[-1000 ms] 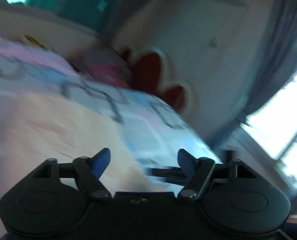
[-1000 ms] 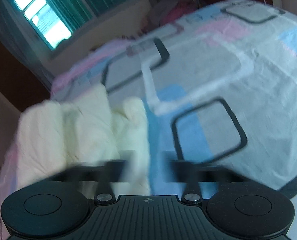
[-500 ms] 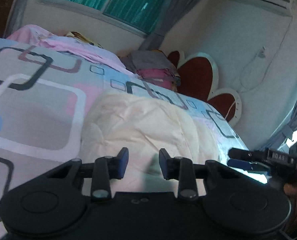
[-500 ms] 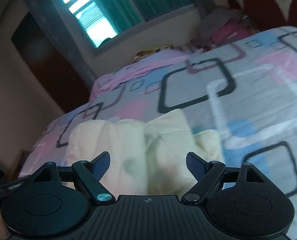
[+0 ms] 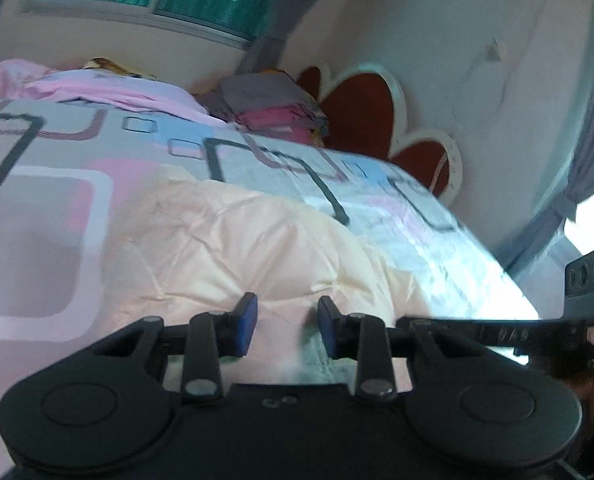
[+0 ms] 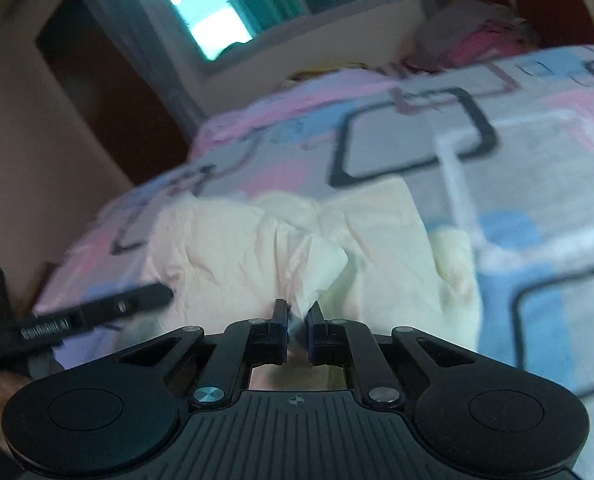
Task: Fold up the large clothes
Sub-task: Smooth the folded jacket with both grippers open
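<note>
Item: cream garment [image 5: 233, 248], large and crumpled, partly folded; lies on the bed [image 5: 49, 216] at its near edge, toward the near corner on the headboard [image 5: 361, 116] side.
Carrier: bed with a sheet of grey, pink and blue squares; a stack of folded clothes [image 5: 273, 104] sits at the far edge by the headboard, well apart from the garment.
Left gripper [image 5: 283, 326]: low over the garment's near edge; jaws stand partly apart with cloth below and between them. Whether the pads press on the cloth cannot be told from either view.
Right gripper [image 6: 296, 326]: jaws have just been closing and now stand nearly together, pinching a raised fold of the garment [image 6: 321, 264] at its near edge.
Step in hand: taking hold of the garment's near edge with both grippers, ahead of a fold; the right grip looks made, the left one unsettled.
Next move calls for: a firm left pinch on the same edge, then both grippers lifting together and carrying that edge across toward the far side of the bed, level with each other so the fold lands straight.
Risk: thin slack cloth may slip from a shallow pinch.
</note>
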Demonstrator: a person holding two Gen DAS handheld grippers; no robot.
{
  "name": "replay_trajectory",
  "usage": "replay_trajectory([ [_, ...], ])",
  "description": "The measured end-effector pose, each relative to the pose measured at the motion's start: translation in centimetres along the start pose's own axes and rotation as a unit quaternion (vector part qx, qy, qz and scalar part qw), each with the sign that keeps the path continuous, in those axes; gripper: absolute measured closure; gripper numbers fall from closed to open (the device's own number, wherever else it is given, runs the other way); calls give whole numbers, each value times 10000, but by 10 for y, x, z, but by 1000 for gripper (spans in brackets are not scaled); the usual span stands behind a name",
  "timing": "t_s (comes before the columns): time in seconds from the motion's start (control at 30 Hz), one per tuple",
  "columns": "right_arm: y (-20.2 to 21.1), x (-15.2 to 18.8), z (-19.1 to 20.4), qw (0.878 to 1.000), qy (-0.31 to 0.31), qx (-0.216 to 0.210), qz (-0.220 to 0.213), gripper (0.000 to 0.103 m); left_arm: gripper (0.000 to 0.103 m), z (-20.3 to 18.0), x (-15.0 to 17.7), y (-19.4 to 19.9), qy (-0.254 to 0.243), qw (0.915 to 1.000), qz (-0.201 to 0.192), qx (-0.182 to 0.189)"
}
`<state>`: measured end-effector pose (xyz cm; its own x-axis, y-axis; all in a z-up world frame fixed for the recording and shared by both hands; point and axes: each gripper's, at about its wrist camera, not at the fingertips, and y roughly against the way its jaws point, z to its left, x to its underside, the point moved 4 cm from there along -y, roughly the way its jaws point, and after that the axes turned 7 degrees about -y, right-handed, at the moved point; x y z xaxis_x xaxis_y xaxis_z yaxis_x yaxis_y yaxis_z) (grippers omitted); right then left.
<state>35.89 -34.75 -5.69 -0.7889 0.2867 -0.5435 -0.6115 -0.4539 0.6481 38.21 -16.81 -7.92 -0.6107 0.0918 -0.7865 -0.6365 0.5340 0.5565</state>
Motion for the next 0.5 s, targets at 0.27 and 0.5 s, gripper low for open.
replay_trajectory([
  [0.27, -13, 12, -39, 9986, -505, 102, 96, 95, 72, -32, 6, -47, -807, 9941, 624, -381],
  [0.5, 37, -18, -21, 9986, -169, 324, -380, 94, 64, -27, -4, 1, -916, 9952, 10, -350],
])
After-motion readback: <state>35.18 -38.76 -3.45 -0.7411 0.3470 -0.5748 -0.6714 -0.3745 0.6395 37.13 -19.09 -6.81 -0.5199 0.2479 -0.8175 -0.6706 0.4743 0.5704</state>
